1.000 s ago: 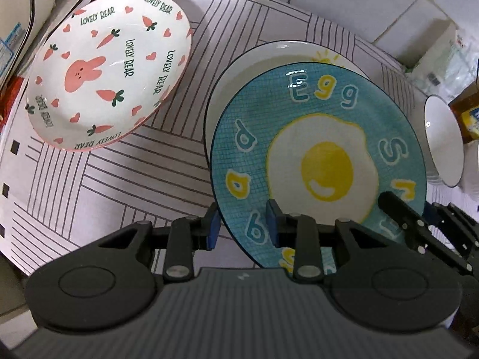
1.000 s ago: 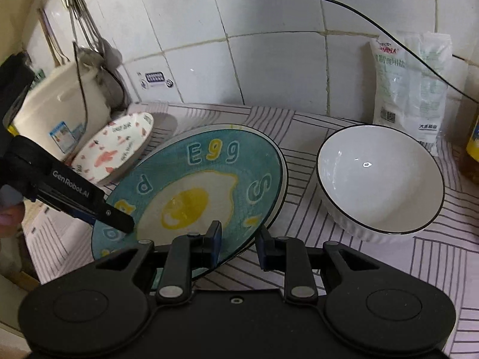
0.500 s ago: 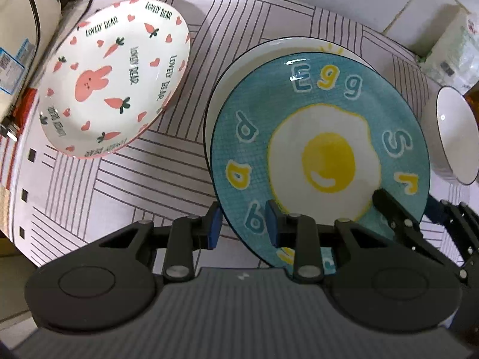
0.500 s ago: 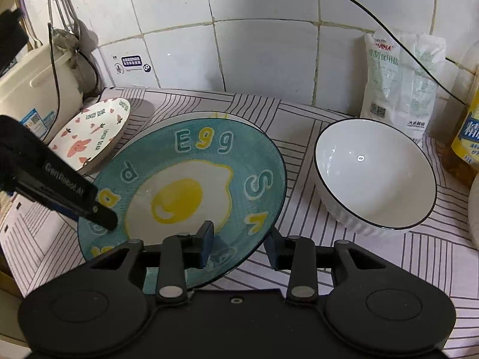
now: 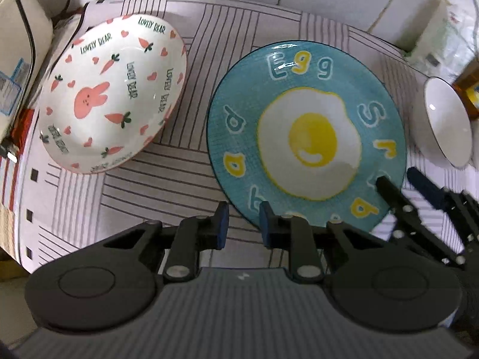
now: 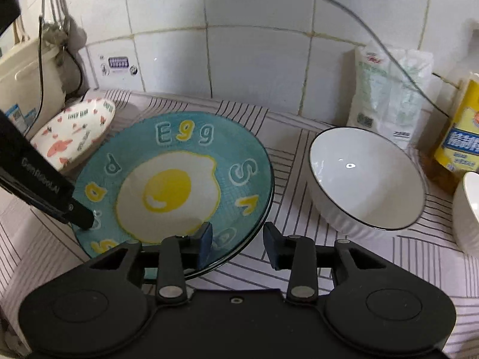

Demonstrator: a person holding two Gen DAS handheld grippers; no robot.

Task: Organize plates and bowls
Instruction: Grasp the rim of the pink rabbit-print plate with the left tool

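A teal egg-print plate [image 5: 305,131] lies on the striped cloth, covering the white plate under it; it also shows in the right wrist view [image 6: 173,188]. My left gripper [image 5: 242,224] is open at the plate's near rim, which sits between its jaws. My right gripper [image 6: 238,243] is open wide around the plate's right-hand rim, not clamping it. A white rabbit-and-carrot plate [image 5: 110,104] lies to the left. A white bowl [image 6: 365,179] with a dark rim stands to the right.
A second white bowl [image 6: 467,212] is at the far right edge. A plastic bag [image 6: 389,89] and a yellow bottle [image 6: 461,137] stand by the tiled wall. A cream appliance [image 6: 27,89] with a cord stands at the left.
The egg plate has come down onto the white plate, which no longer shows. My right gripper has opened wider and let the plate go. Both wrists rose and pulled back a little.
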